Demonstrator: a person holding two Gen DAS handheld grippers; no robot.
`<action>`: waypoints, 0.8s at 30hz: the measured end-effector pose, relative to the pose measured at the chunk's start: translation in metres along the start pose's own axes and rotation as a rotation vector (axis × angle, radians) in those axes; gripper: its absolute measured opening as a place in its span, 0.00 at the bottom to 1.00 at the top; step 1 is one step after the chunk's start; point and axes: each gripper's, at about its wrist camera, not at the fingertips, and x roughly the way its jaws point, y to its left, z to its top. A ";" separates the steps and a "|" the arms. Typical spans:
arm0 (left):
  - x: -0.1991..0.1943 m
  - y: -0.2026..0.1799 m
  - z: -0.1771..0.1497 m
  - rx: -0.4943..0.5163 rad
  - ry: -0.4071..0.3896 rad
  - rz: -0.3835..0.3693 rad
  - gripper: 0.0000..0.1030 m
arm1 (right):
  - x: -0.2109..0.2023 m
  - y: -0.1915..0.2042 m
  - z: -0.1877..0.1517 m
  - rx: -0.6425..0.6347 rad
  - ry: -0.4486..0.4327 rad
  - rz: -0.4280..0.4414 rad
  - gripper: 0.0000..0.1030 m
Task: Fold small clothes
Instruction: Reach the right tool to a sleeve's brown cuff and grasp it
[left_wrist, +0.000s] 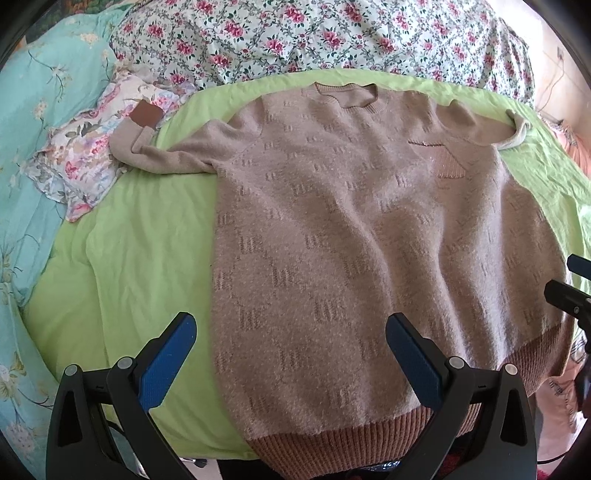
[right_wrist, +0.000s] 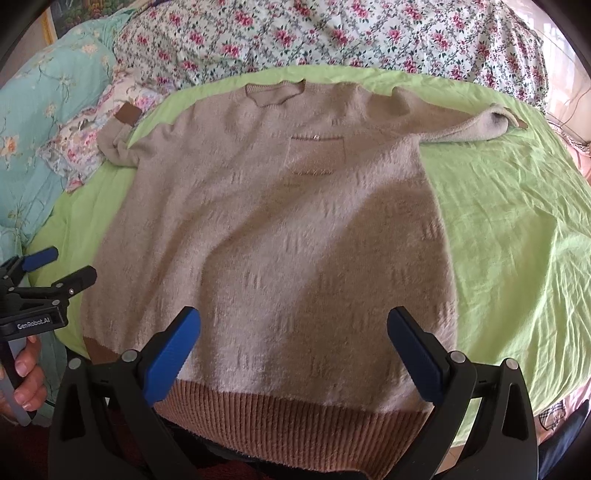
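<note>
We hold two grippers above the near edge of a bed where a beige knitted sweater (left_wrist: 354, 229) lies flat and face up on a light green sheet (left_wrist: 147, 240). The left gripper (left_wrist: 291, 354) hovers over the sweater's lower left part, its blue-padded jaws spread wide and holding nothing; the right gripper (right_wrist: 293, 354) hovers over the ribbed brown hem (right_wrist: 295, 410), equally wide open and empty. The sweater's long axis runs from us toward the back of the bed: hem nearest us, round collar (left_wrist: 347, 94) farthest, next to a floral quilt (left_wrist: 332, 33). The sleeves stretch out sideways, across that axis. The left sleeve's brown cuff (left_wrist: 146, 114) rests on a crumpled floral cloth (left_wrist: 85, 155), and the right sleeve (right_wrist: 461, 122) ends bunched on the sheet. As we judge it, the fuzzy knit is thick and slippery, so a shallow pinch may slip off. A deep pinch may catch the sheet underneath and drag it into the fold. The left cuff could also pull the floral cloth along.
</note>
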 end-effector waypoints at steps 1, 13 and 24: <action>0.002 0.001 0.002 -0.005 0.001 -0.006 1.00 | -0.001 -0.003 0.003 0.005 -0.004 0.000 0.98; 0.021 0.016 0.045 -0.069 -0.082 -0.012 1.00 | 0.006 -0.117 0.073 0.207 -0.153 -0.028 0.98; 0.054 -0.010 0.084 0.018 -0.052 -0.009 1.00 | 0.048 -0.305 0.173 0.588 -0.242 -0.087 0.65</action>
